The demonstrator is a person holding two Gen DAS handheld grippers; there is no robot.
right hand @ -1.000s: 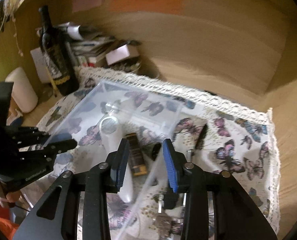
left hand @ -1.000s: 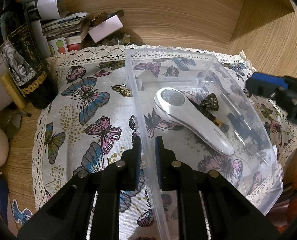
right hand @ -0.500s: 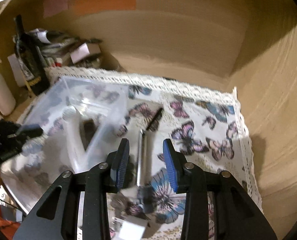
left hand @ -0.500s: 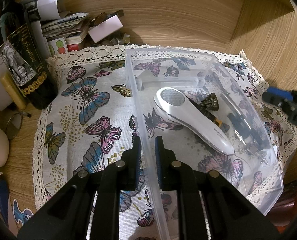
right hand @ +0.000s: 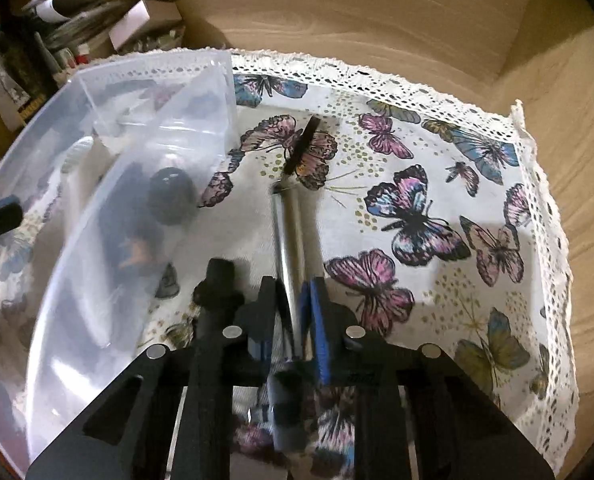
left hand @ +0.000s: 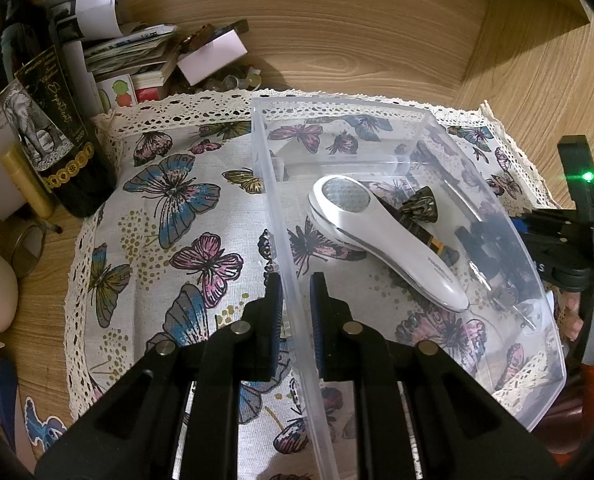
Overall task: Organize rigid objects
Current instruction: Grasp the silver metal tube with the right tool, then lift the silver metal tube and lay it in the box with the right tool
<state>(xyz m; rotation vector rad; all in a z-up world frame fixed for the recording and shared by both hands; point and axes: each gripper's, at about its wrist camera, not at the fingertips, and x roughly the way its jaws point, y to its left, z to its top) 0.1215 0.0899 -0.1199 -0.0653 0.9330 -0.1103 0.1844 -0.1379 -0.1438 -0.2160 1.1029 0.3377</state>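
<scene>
Left wrist view: the left gripper (left hand: 295, 300) pinches the near wall of the clear plastic bin (left hand: 377, 108), one finger on each side. Inside the bin lie a white handheld device (left hand: 381, 236) and some dark small items I cannot make out. A dark wine bottle (left hand: 45, 120) and a pile of papers (left hand: 129, 48) crowd the far left corner. On the butterfly cloth (right hand: 437, 184) just beside the bin, the right gripper (right hand: 293, 312) is pressed onto a shiny metal cylinder (right hand: 291, 232) — a black stick-like piece (right hand: 303, 144) lies past its far end.
</scene>
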